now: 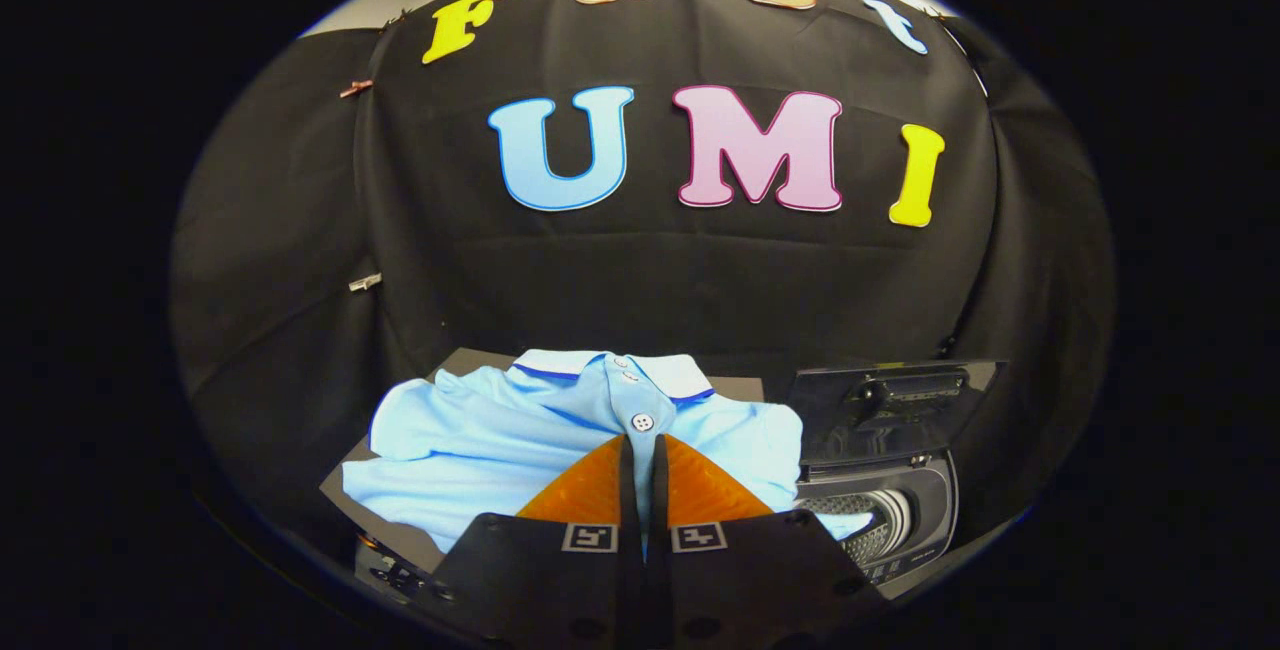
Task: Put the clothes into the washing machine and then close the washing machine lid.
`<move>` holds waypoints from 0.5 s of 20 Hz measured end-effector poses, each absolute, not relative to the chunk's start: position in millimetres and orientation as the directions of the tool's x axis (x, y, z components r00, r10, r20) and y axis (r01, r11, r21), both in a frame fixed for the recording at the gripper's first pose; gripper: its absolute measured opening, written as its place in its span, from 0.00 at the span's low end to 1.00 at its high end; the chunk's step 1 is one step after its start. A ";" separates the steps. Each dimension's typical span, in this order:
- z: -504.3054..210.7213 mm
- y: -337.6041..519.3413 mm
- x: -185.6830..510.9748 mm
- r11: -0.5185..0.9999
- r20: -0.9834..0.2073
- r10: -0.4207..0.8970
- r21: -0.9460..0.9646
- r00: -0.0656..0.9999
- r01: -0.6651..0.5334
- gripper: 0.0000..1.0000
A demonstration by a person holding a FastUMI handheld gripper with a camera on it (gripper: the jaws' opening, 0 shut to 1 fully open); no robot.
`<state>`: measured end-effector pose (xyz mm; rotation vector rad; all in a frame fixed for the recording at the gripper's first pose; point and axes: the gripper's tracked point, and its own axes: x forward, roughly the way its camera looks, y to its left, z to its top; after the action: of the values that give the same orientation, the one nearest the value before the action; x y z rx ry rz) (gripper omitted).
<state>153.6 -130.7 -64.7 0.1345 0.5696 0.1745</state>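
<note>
A light blue polo shirt (480,440) with a white collar and a buttoned placket lies spread flat on a dark board (343,478). To its right stands a small dark washing machine (925,505) with its lid (885,410) raised, so the perforated drum (862,522) shows. My gripper (642,442) hovers over the shirt's chest, just below the lowest button. Its fingers are together with only a thin slit between them, and I see no cloth pinched there.
The booth's black cloth wall hangs close behind the shirt and the machine. Dark cloth also drapes down on the left and right sides. The shirt's right sleeve reaches the machine's left edge.
</note>
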 end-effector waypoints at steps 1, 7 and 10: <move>-64.0 -143.6 152.7 0.973 -0.520 0.215 0.192 0.827 -0.132 0.05; -55.3 -223.2 167.7 0.949 -0.476 0.297 0.246 0.828 -0.198 0.05; -54.6 -265.0 174.0 0.943 -0.453 0.312 0.256 0.835 -0.214 0.05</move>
<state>174.0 -265.0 -54.6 0.1991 0.5118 0.2806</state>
